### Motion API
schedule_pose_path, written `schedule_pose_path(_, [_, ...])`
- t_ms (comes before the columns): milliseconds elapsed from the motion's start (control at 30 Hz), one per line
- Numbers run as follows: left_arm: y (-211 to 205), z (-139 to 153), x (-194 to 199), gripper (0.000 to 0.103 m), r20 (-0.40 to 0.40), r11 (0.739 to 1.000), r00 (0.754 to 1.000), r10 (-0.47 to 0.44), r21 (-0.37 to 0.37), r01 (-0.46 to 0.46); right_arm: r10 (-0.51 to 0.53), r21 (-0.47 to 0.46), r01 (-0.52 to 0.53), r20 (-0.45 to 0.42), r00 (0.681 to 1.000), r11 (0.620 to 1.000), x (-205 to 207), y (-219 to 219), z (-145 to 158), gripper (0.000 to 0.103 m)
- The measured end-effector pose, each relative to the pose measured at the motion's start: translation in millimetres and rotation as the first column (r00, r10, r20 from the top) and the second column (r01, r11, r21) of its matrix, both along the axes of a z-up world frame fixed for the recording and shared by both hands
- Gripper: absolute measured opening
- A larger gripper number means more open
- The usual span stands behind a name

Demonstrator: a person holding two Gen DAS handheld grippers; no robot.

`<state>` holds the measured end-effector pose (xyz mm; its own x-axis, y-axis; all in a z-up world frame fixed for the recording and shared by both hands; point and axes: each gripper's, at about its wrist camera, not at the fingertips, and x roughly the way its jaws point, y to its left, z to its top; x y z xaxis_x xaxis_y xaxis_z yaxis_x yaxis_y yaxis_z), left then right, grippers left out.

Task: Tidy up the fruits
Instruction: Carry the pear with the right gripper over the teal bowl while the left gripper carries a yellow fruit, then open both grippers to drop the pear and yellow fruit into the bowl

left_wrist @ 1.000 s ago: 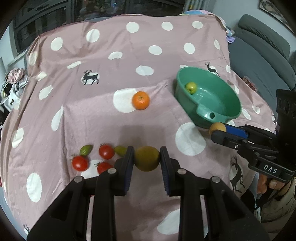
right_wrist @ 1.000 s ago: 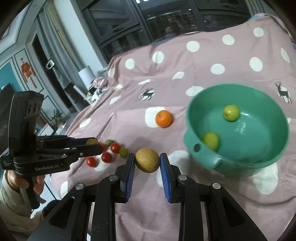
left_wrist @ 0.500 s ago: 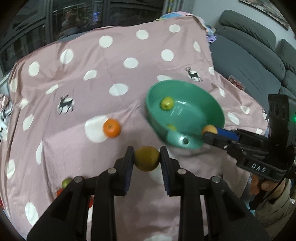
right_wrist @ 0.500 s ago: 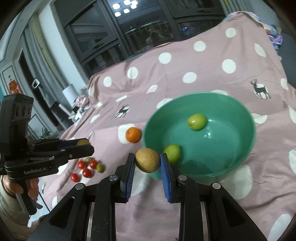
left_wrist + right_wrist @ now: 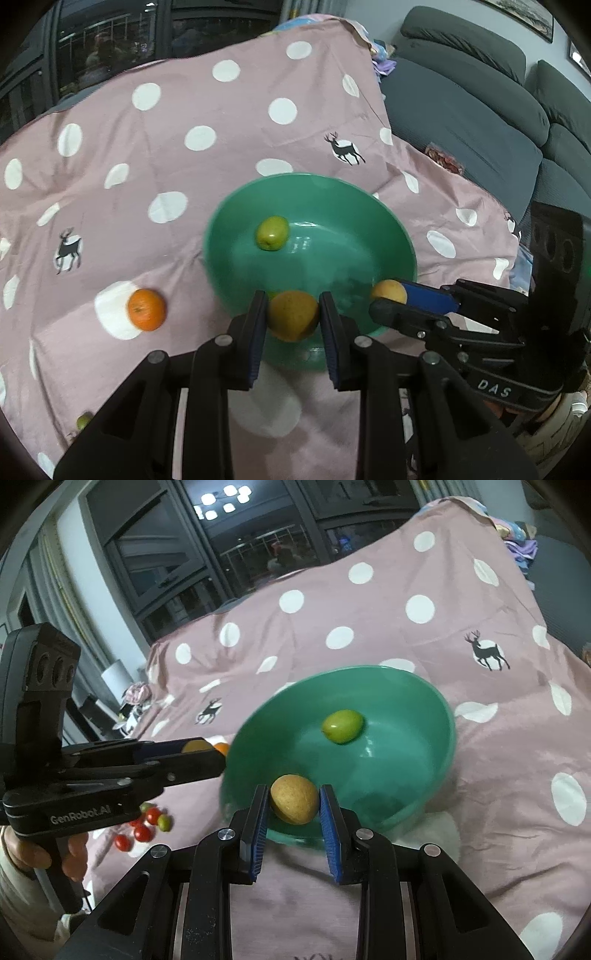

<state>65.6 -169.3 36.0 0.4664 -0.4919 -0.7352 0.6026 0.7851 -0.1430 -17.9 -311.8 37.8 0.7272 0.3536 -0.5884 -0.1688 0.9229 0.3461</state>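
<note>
My left gripper (image 5: 291,317) is shut on a yellow-brown round fruit (image 5: 292,314), held over the near rim of the green bowl (image 5: 404,236). My right gripper (image 5: 294,806) is shut on a similar brownish fruit (image 5: 294,803), also over the bowl's (image 5: 445,716) near rim. One green fruit (image 5: 272,233) (image 5: 342,726) lies inside the bowl. An orange (image 5: 146,309) rests on the spotted pink cloth left of the bowl. From each wrist the other gripper shows with its fruit: the right gripper (image 5: 388,297) and the left gripper (image 5: 201,755).
Several cherry tomatoes (image 5: 142,830) and a small green fruit (image 5: 164,822) lie on the cloth at the near left. A grey sofa (image 5: 480,110) stands past the cloth's right edge. A person's hand (image 5: 35,853) holds the left gripper's handle. Clutter (image 5: 136,696) sits at the far left.
Both grippers have carried their fruit across the cloth to the bowl, which now fills the middle of both views. The tomatoes have slipped toward the left edge.
</note>
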Motion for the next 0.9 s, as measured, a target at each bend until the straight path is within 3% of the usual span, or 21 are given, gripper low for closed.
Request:
schedule_pose_path(233, [-22, -16, 10, 0.028, -0.033, 0.999, 0.999, -0.028, 0.025, 0.028, -0.003, -0.001, 0.003, -0.016, 1.000, 1.000, 2, -7, -6, 0.029])
schedule_pose_path(600, [-19, -22, 14, 0.028, -0.043, 1.000, 0.999, -0.002, 0.029, 0.003, -0.020, -0.016, 0.020, -0.030, 0.999, 1.000, 2, -7, -7, 0.029])
schedule_pose_path(733, [-16, -20, 13, 0.044, -0.038, 1.000, 0.999, 0.006, 0.022, -0.005, -0.030, -0.017, 0.029, -0.036, 0.999, 0.999, 2, -8, -6, 0.036])
schedule_pose_path(833, [-11, -18, 14, 0.047, -0.040, 1.000, 0.999, 0.023, 0.011, -0.022, -0.040, -0.010, 0.039, -0.030, 0.999, 0.999, 0, -9, -4, 0.039])
schedule_pose_path(900, [-4, -14, 13, 0.055, -0.039, 0.999, 0.998, 0.040, 0.000, -0.040, -0.054, -0.002, 0.054, -0.024, 0.998, 0.999, -3, -13, -2, 0.039])
